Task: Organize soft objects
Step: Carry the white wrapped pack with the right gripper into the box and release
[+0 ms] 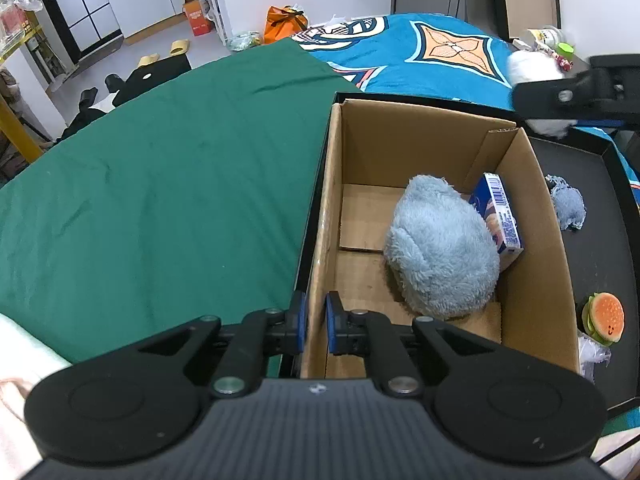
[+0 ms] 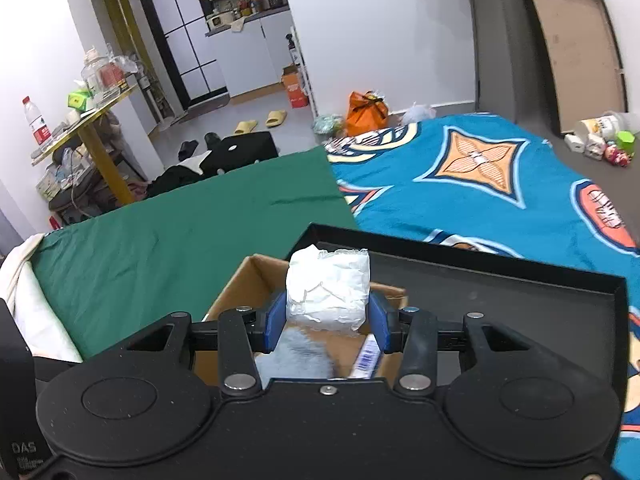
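Faintly, "DA5" on right tongs (image 2: 327,326)

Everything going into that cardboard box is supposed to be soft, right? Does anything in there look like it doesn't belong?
Yes: a stiff blue carton leans tilted against the inner wall of the cardboard box, beside the fluffy blue plush. It looks rigid, unlike the soft things being sorted. Nothing looks spilled or torn.

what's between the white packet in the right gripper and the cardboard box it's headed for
Nothing visible. The white packet is clamped in the right gripper, above the open cardboard box.
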A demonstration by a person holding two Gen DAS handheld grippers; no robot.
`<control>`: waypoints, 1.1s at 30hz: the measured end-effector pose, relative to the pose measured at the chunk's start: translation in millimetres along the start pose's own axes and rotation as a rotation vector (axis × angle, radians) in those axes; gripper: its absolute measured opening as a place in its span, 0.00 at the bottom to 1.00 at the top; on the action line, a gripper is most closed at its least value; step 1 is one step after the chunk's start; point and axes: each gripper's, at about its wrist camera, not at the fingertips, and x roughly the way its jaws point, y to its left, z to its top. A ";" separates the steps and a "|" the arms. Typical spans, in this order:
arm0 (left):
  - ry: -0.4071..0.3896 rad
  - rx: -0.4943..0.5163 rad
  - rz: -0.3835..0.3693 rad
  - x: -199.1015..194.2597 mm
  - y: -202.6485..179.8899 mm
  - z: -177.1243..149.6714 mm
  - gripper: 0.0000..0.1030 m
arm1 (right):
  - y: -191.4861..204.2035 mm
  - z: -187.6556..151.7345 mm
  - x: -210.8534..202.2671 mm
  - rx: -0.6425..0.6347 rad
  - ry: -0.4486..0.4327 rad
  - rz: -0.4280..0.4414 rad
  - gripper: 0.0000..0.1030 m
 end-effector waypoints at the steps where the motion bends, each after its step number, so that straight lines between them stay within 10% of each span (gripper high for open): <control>1: 0.001 -0.003 -0.003 0.5 1.1 -0.1 0.09 | 3.2 -0.1 3.0 -0.001 0.006 0.004 0.42; 11: 0.006 -0.019 -0.041 4.2 9.0 -0.9 0.09 | 33.4 1.5 23.1 -0.006 0.051 0.089 0.57; 33: 0.006 0.036 0.013 -3.6 -7.9 1.9 0.14 | 7.4 -38.1 -10.2 0.079 0.101 -0.135 0.79</control>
